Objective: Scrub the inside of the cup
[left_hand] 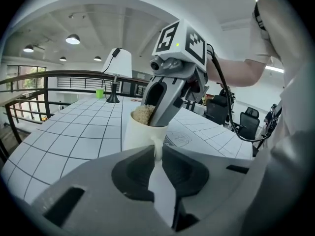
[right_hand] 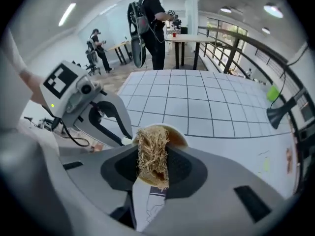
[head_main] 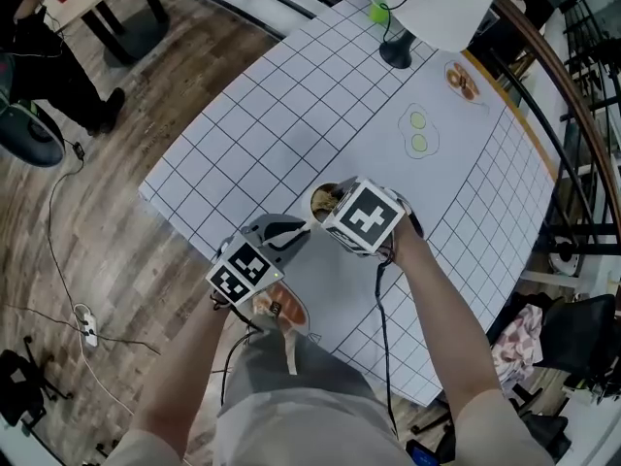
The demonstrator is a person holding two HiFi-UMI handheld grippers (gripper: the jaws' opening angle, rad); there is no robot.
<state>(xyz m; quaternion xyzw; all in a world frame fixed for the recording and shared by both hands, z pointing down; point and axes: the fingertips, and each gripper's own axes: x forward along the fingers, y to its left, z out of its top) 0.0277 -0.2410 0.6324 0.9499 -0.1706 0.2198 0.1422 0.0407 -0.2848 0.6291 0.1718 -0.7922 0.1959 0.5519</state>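
Observation:
A white cup [left_hand: 143, 133] stands upright on the grid-marked table [head_main: 320, 115], its brown inside [right_hand: 178, 137] showing past the scrubber. My left gripper [left_hand: 157, 151] is shut on the cup's handle. My right gripper [right_hand: 153, 157] is shut on a tan fibre scrubber [right_hand: 153, 155], whose end reaches into the cup's mouth. In the head view the cup [head_main: 323, 200] sits between the left gripper [head_main: 291, 233] and the right gripper [head_main: 342, 214], near the table's front edge.
A black-footed lamp with a white shade [head_main: 440, 6] and a small green cup [head_main: 378, 10] stand at the far end of the table. A railing [head_main: 568, 95] runs along the right side. People [right_hand: 150, 23] stand by desks beyond the table.

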